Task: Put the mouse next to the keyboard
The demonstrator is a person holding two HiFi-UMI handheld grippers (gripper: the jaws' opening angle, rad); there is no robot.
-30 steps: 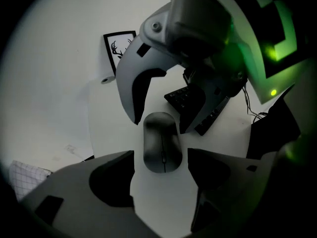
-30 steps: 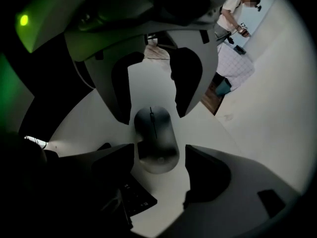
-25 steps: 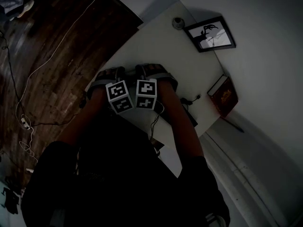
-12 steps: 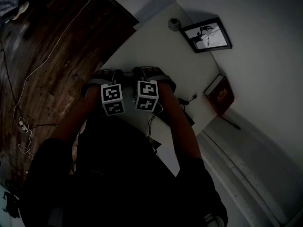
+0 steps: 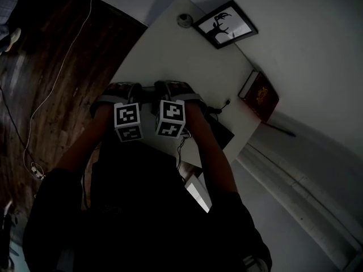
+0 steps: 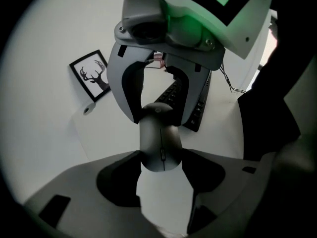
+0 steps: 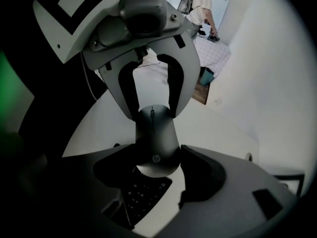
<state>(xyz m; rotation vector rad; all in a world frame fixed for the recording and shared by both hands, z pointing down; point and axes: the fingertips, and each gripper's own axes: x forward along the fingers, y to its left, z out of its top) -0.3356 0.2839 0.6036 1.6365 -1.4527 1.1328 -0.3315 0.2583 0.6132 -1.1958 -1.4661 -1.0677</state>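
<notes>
Mouse held clear of desk directly above keyboard, pinched at opposite ends by left gripper and right gripper, both jaw pairs just closed wide onto its flanks, presumably steadying the slick rounded shell for placement beside keyboard.

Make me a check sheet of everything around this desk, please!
Surface: white table against the wall.
Job's things: mouse between both tools; keyboard on the table.
Clutter: framed deer picture, red book, small round thing.
Grippers: left tool and right tool have just been closing, each clamped on one end of the mouse.
Cables: white cable across the floor; thin wires by the keyboard.
Surroundings: wooden floor, white wall.
</notes>
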